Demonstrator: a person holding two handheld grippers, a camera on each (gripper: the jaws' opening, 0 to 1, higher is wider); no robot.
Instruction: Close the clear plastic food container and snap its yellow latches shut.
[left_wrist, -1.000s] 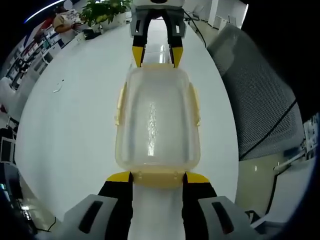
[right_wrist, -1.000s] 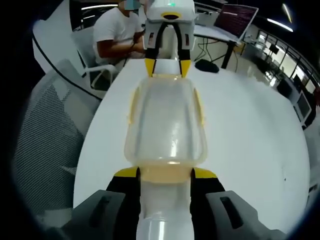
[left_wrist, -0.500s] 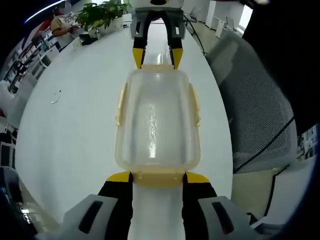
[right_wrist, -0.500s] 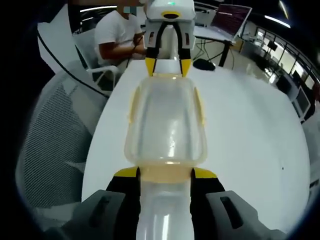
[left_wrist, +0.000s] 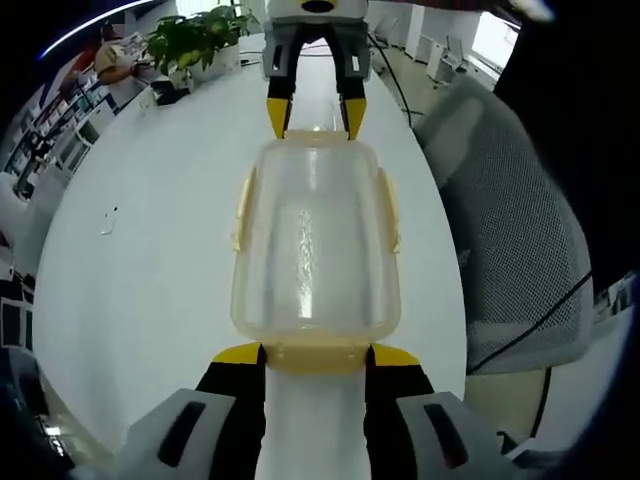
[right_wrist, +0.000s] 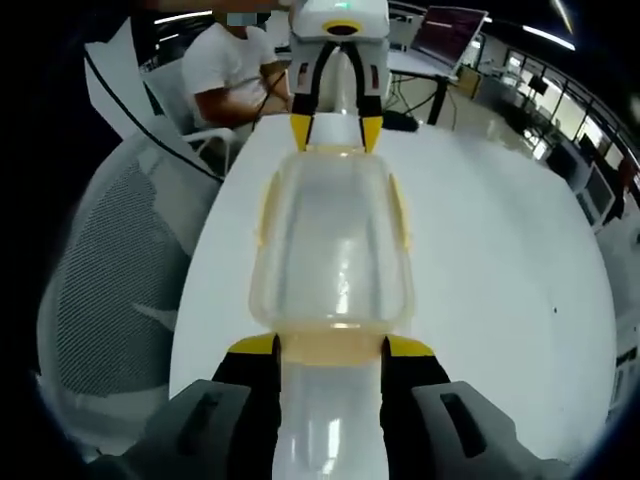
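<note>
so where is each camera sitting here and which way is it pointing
Left gripper view: rides on the left gripper, looking along its yellow-tipped jaws at the clear plastic food container with yellow latches; the right gripper faces it from the far end, with a grey mesh chair on the right.
Right gripper view: rides on the right gripper, looking the opposite way over the same container at the left gripper; a seated person in white is behind.
Shared: container, both grippers, white table.
</note>
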